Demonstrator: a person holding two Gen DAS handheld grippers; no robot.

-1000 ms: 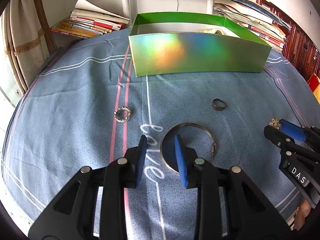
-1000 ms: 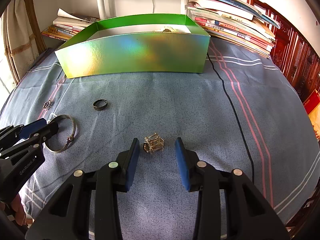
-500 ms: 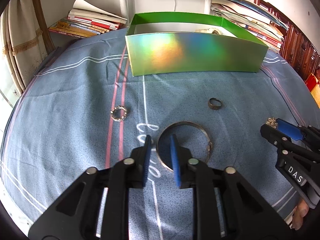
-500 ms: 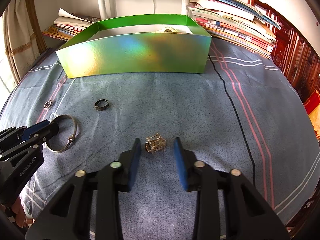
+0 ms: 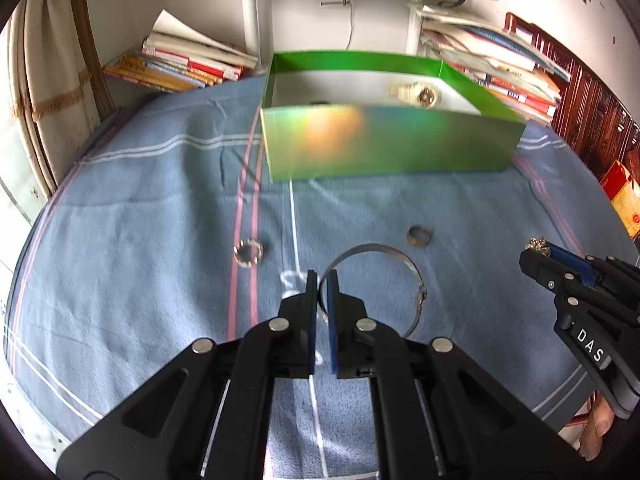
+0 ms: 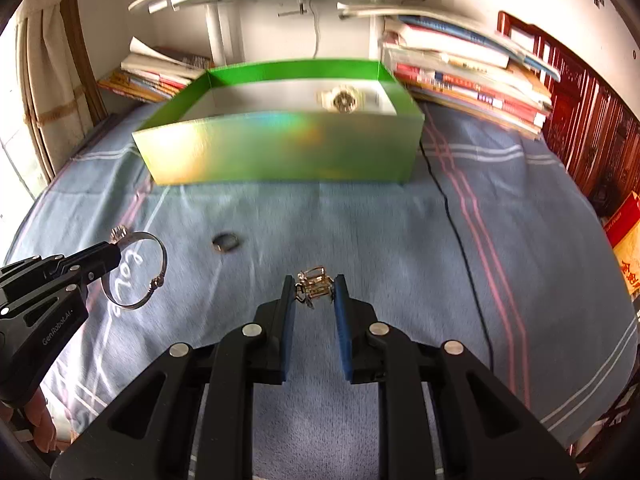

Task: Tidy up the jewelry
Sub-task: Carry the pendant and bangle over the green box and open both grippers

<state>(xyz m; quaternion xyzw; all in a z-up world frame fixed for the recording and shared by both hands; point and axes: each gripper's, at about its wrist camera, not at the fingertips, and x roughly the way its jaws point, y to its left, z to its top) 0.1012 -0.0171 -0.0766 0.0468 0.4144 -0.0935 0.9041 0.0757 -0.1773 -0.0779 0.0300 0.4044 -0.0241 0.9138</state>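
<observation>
My left gripper (image 5: 322, 280) is shut on the near rim of a thin silver bangle (image 5: 384, 249), which rises tilted from its pads. In the right wrist view that gripper (image 6: 114, 246) holds the bangle (image 6: 160, 252) at the left. The jaws of my right gripper (image 6: 315, 286) are closing, and their blue pads press on a small gold wire ornament (image 6: 316, 280). A dark ring (image 5: 419, 237) and a sparkly ring (image 5: 248, 251) lie loose on the blue cloth. The green box (image 5: 384, 148) stands open behind, with a pale watch (image 5: 416, 94) inside.
Stacks of books (image 5: 184, 64) sit at the back left and more books (image 6: 472, 84) at the back right. A white stand (image 5: 252, 12) rises behind the box. Dark wooden furniture (image 6: 592, 132) borders the right side. A black cord (image 6: 452, 216) crosses the cloth.
Both pairs of jaws narrowed: the left closed onto the bangle's rim, the right onto the gold ornament. Both views now look further into the box.
</observation>
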